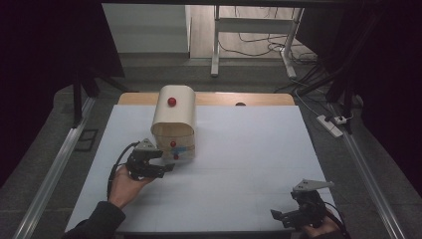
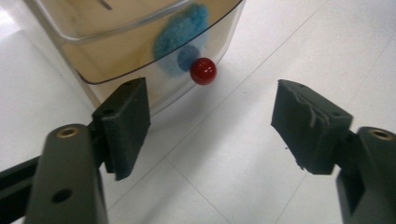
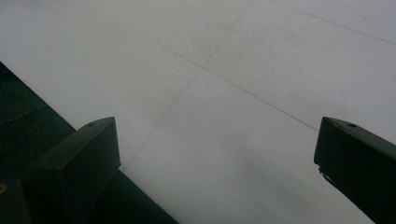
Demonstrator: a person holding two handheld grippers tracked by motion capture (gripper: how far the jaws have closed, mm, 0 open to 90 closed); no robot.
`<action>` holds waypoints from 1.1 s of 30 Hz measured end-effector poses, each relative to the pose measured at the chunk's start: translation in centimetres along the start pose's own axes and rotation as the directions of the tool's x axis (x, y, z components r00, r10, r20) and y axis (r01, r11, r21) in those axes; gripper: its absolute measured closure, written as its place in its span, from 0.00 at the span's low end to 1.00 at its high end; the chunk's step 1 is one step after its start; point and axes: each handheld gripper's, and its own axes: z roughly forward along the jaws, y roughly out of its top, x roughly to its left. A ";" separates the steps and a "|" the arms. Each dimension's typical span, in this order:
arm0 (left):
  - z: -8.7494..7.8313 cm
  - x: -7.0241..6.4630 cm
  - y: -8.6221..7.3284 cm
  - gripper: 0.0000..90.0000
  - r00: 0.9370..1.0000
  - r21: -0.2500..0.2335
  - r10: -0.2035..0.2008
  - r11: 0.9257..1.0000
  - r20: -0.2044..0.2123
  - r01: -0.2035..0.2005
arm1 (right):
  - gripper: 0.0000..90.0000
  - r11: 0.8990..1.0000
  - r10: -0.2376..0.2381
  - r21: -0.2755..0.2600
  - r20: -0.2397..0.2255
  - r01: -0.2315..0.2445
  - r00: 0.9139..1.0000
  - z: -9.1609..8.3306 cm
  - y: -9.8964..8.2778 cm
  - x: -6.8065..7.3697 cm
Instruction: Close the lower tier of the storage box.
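A beige box with a rounded top stands at the back middle of the white table. A red knob sits on its top. Its clear front flap carries another red knob, and a blue fuzzy thing lies behind the flap. My left gripper rests at the box's front left corner and points at that knob. In the left gripper view it stands open, a little short of the knob, with bare table between the jaws. At the table's near right corner, my right gripper is open over bare table.
The table's near edge runs dark beside the right gripper's left jaw. Metal rails flank the table. A power strip and cables lie on the floor at the right, and desk legs stand beyond the table.
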 end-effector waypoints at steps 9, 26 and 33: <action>-0.1 -0.3 0.0 0.13 1.000 -0.008 -0.010 1.000 0.019 0.010 | 0.00 1.000 -0.002 0.001 0.001 0.002 1.000 0.0 0.0 0.0; -0.8 -0.4 -0.5 0.00 0.995 -0.049 -0.040 0.998 0.090 0.045 | 0.00 1.000 -0.003 -0.001 0.002 0.003 1.000 0.0 0.0 0.1; -1.2 -0.4 -0.7 0.00 0.993 -0.055 -0.047 0.997 0.104 0.053 | 0.00 1.000 0.004 -0.008 0.007 -0.003 1.000 -0.1 0.0 0.1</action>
